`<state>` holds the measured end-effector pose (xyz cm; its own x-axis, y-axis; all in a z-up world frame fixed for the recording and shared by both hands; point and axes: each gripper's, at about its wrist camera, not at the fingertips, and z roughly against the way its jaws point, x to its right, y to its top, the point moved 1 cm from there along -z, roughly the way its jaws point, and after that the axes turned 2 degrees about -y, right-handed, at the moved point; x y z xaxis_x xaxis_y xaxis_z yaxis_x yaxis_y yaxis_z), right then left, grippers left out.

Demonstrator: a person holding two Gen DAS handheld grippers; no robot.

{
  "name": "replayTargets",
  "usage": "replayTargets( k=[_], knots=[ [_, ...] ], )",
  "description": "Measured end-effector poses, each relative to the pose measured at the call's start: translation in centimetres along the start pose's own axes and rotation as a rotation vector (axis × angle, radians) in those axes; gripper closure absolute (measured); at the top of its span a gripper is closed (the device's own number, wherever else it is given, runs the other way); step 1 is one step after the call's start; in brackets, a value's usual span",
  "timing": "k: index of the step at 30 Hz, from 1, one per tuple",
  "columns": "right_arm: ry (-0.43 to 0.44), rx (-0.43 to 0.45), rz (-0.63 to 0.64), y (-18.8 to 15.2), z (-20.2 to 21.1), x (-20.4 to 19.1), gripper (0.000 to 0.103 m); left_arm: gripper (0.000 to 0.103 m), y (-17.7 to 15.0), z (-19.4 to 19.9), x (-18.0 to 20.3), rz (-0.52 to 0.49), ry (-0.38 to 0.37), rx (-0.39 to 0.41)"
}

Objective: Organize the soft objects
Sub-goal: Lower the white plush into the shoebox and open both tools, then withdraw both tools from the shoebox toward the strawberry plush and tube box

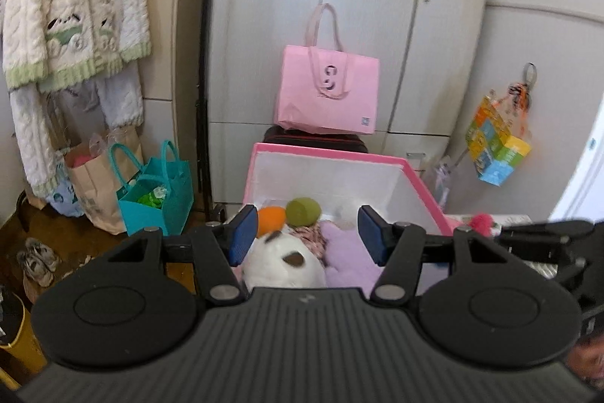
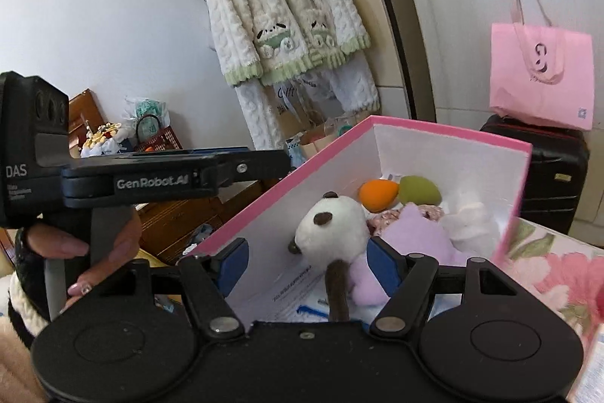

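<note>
A pink-rimmed white box (image 1: 328,155) (image 2: 453,133) stands open in front of both grippers. Inside lie a white panda plush (image 1: 283,263) (image 2: 332,229), a lilac plush (image 1: 347,252) (image 2: 411,233), an orange sponge egg (image 1: 270,220) (image 2: 377,193), a green one (image 1: 302,210) (image 2: 417,191), a pink floral cloth piece (image 1: 311,238) and a white fluffy toy (image 2: 472,221). My left gripper (image 1: 307,235) (image 2: 281,161) hangs open over the box's near-left rim, held by a hand (image 2: 113,252). My right gripper (image 2: 308,265) stands open above the near wall, its blue pads (image 2: 381,267) either side of the panda, not pressing it.
A pink tote bag (image 1: 328,89) (image 2: 540,78) sits on a black suitcase (image 2: 551,176) behind the box, against a white wardrobe (image 1: 377,6). A teal bag (image 1: 158,191) and a paper bag (image 1: 90,184) stand left on the floor under a hung cardigan (image 2: 283,6). A floral cover (image 2: 558,267) lies right.
</note>
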<state>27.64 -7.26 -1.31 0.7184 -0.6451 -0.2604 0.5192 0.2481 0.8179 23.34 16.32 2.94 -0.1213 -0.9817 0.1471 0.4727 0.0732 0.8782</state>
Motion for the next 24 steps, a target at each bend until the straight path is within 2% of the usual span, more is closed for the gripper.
replayTargets(
  k=[13, 17, 24],
  knots=[
    [-0.118, 0.058, 0.064, -2.3, 9.7, -2.1, 0.029, 0.042, -1.2, 8.1, 5.0, -0.102, -0.149, -0.005],
    [-0.149, 0.066, 0.05, -4.2, 12.2, -2.3, 0.029, 0.042, -2.4, 9.9, 6.9, -0.135, -0.144, -0.001],
    [-0.224, 0.1, 0.051, -6.2, 16.4, -1.8, 0.029, 0.042, -4.2, 11.1, 10.2, -0.164, -0.224, -0.018]
  ],
)
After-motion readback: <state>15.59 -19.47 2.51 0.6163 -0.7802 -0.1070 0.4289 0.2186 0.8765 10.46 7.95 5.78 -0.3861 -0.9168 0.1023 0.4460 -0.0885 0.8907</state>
